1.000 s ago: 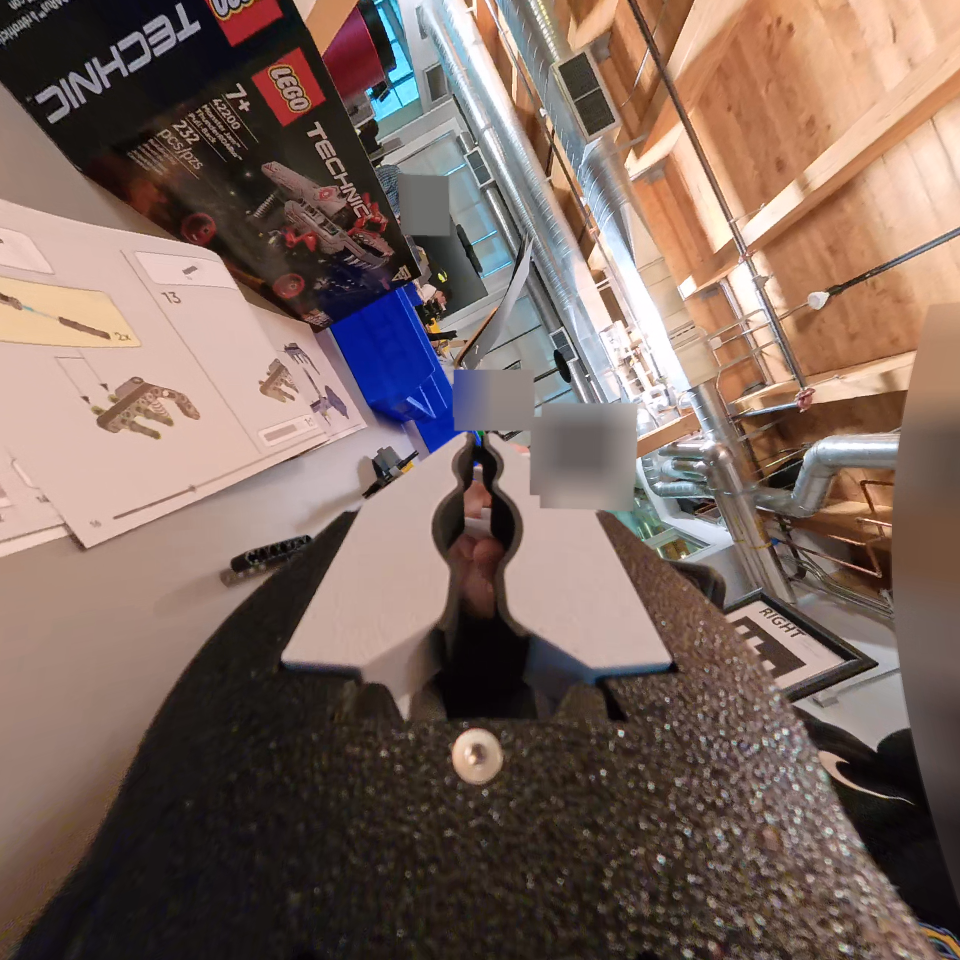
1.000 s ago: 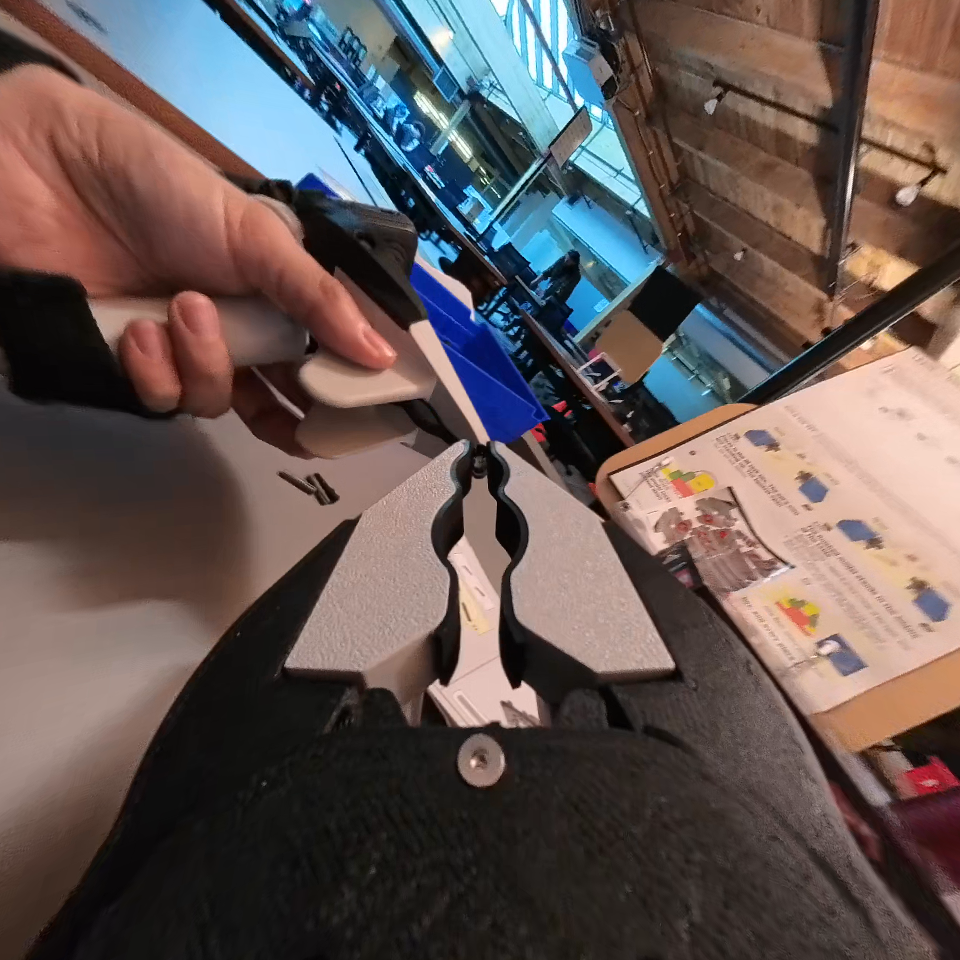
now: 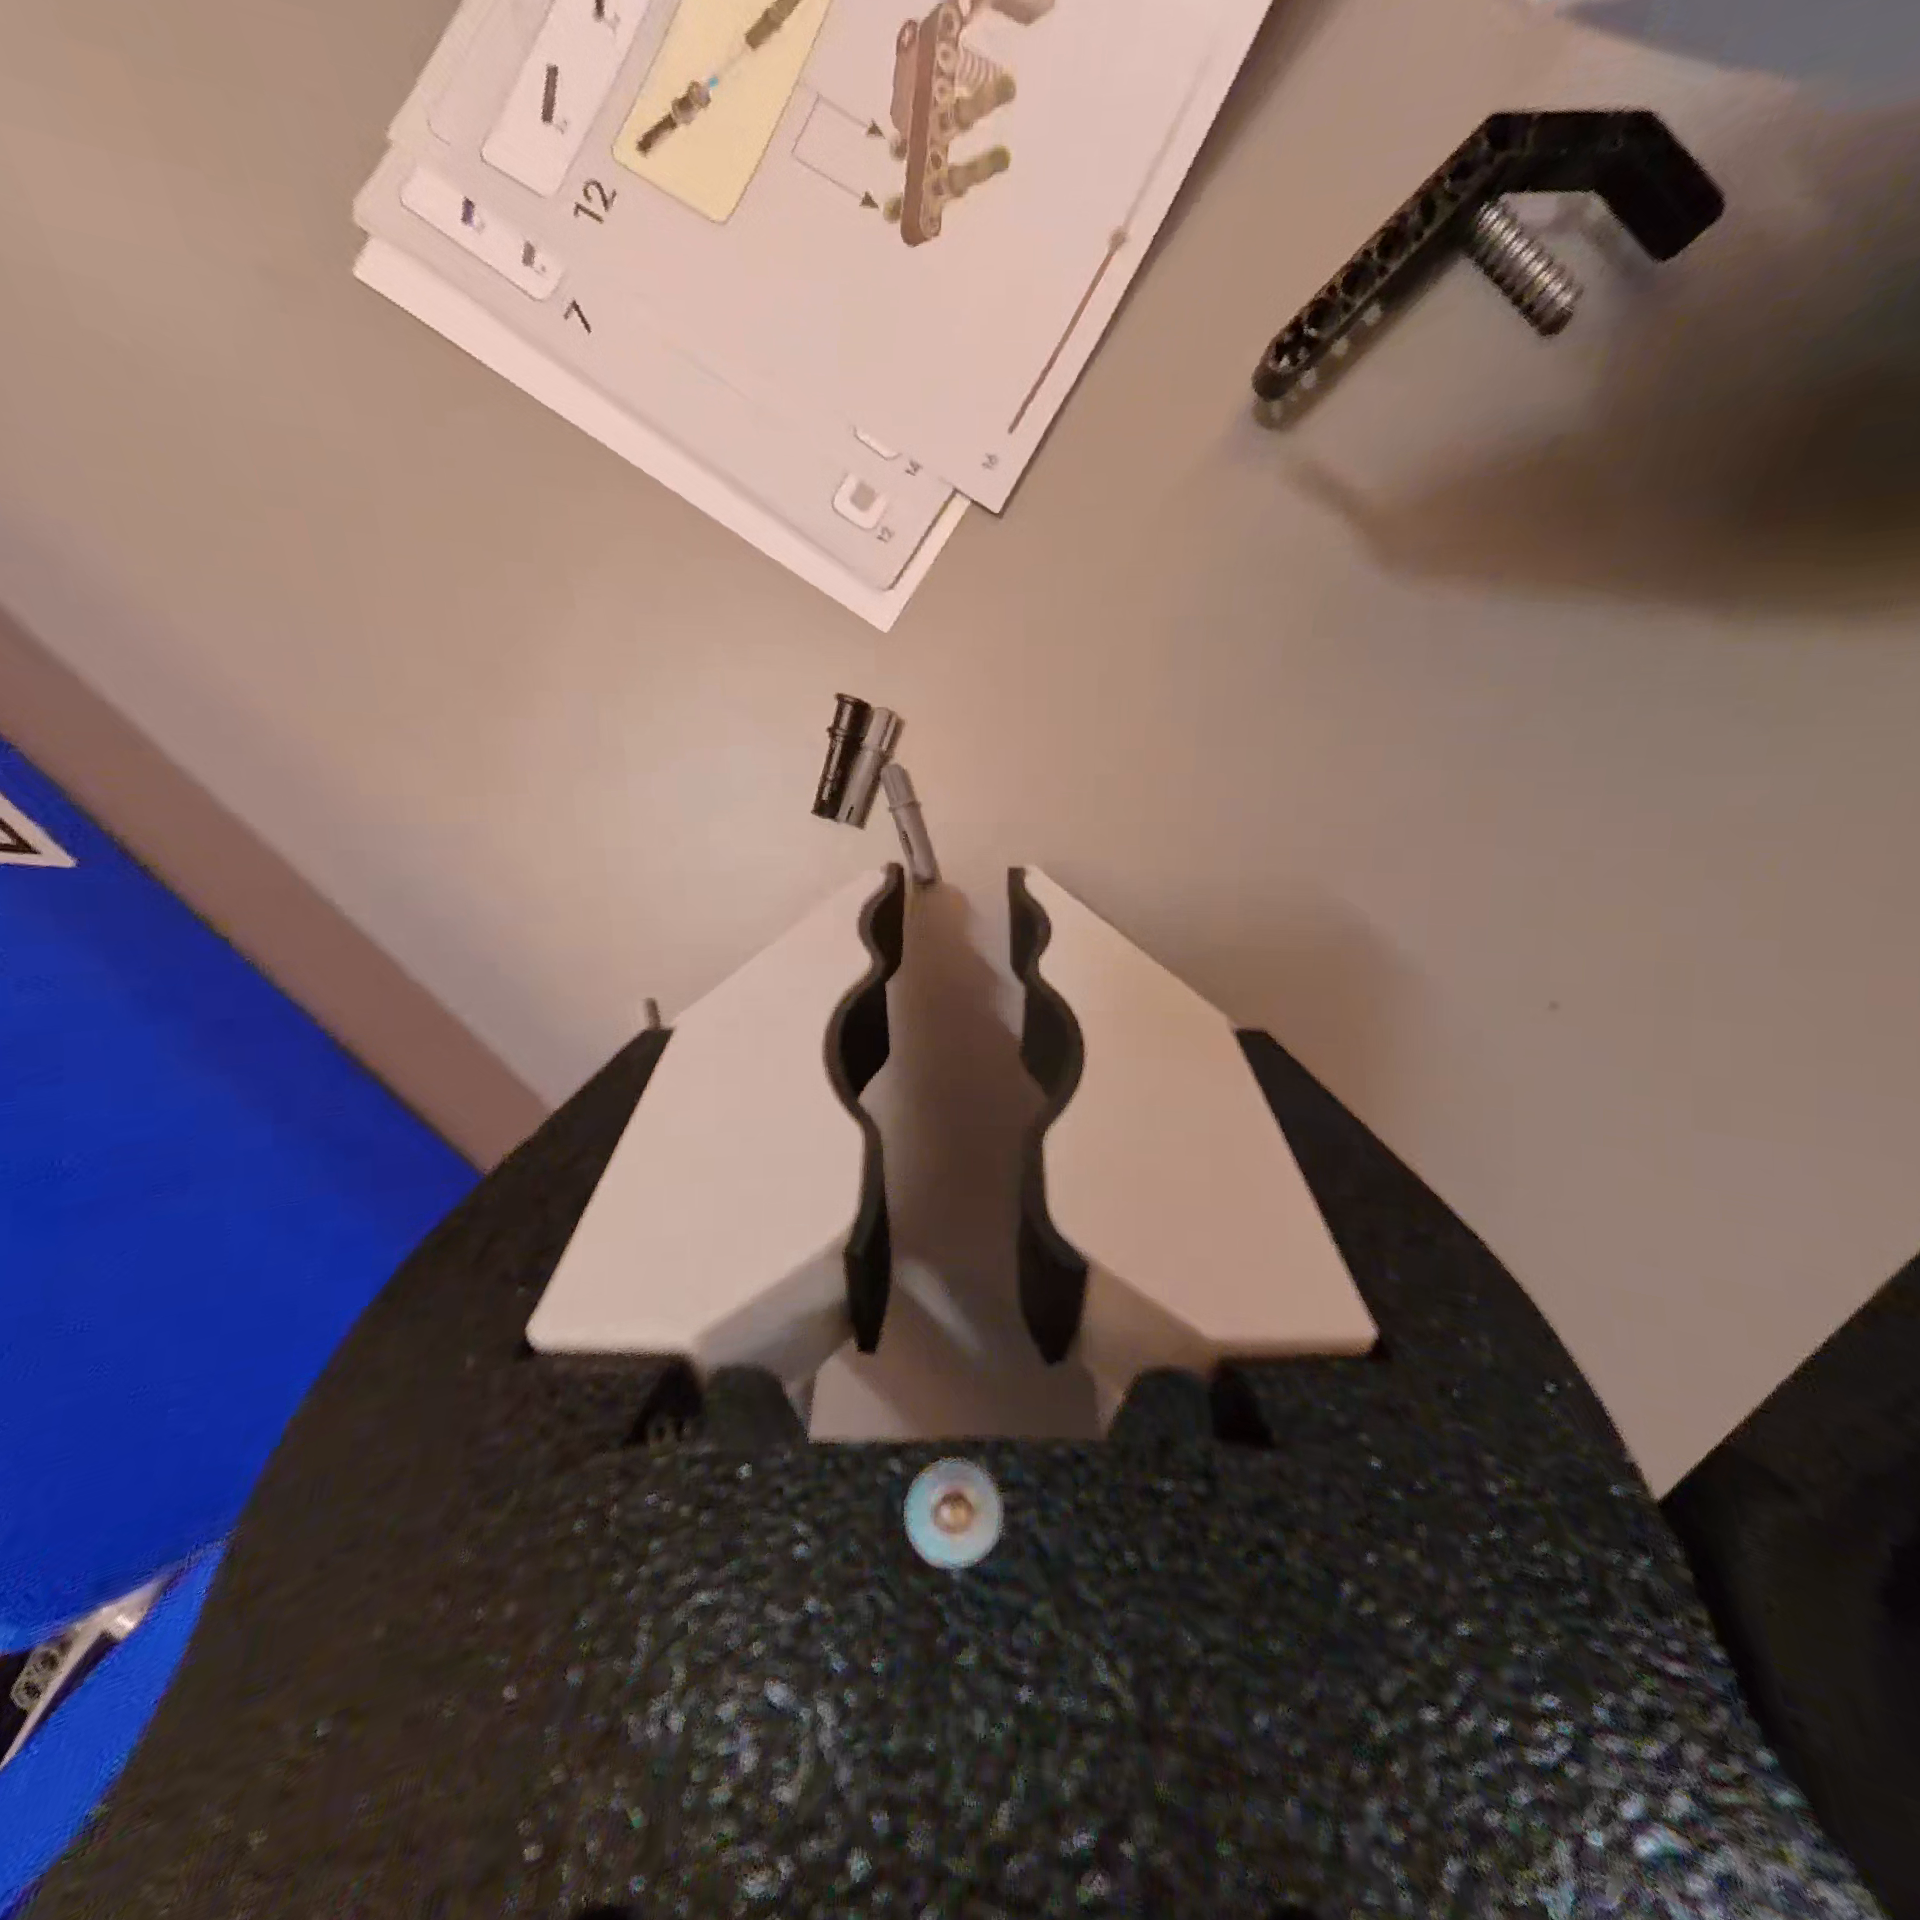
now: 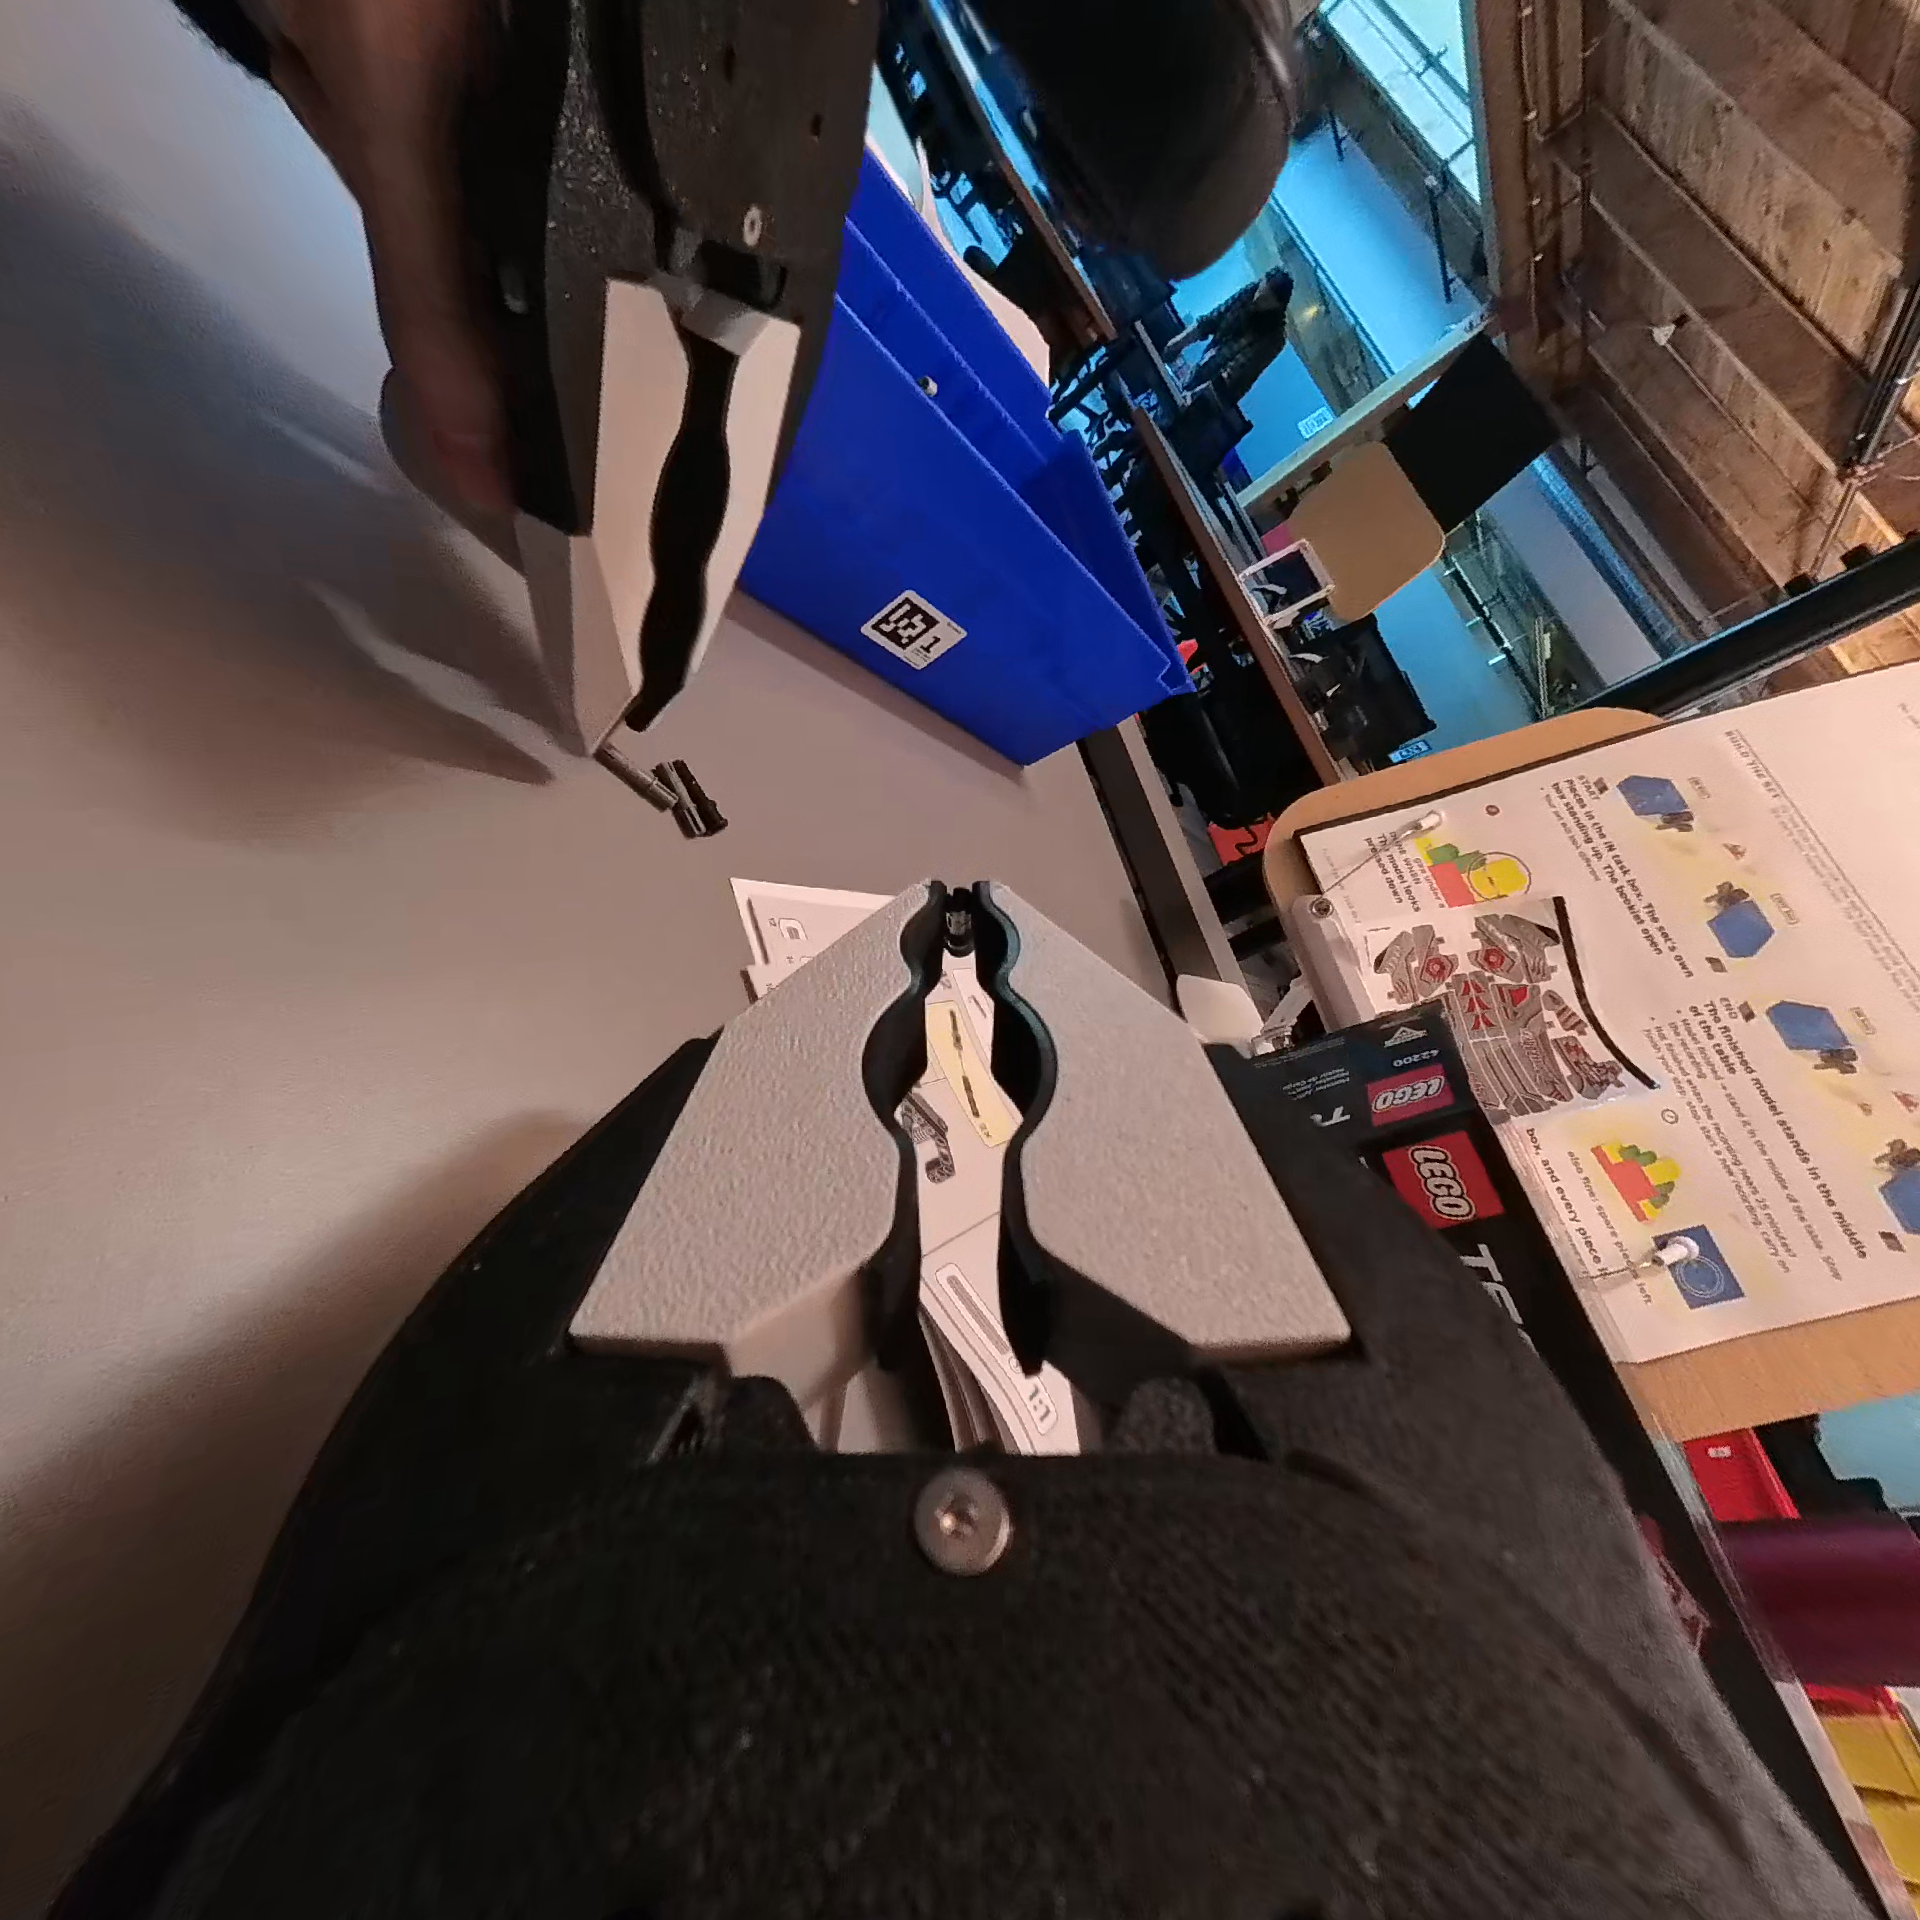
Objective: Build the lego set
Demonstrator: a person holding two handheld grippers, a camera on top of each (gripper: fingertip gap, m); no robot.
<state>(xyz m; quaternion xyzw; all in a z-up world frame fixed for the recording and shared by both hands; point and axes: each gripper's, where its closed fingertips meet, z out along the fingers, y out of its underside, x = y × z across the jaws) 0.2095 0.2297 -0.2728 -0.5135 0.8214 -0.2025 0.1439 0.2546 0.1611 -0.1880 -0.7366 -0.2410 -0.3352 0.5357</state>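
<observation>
Left claw (image 3: 954, 883) now points down at the table (image 3: 1351, 831), fingers parted, empty; a second ago it aimed across the room, closed. Pin cluster (image 3: 868, 774) lies just past its tips, long axis roughly along the fingers. Right claw (image 4: 958, 914) pinches a small black piece (image 4: 956, 928). Bare table around the pins; booklet (image 3: 810, 260) beyond.

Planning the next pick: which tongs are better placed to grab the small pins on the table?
Left tongs: open, tips right at the small pins. Right tongs are shut on a tiny black piece.
</observation>
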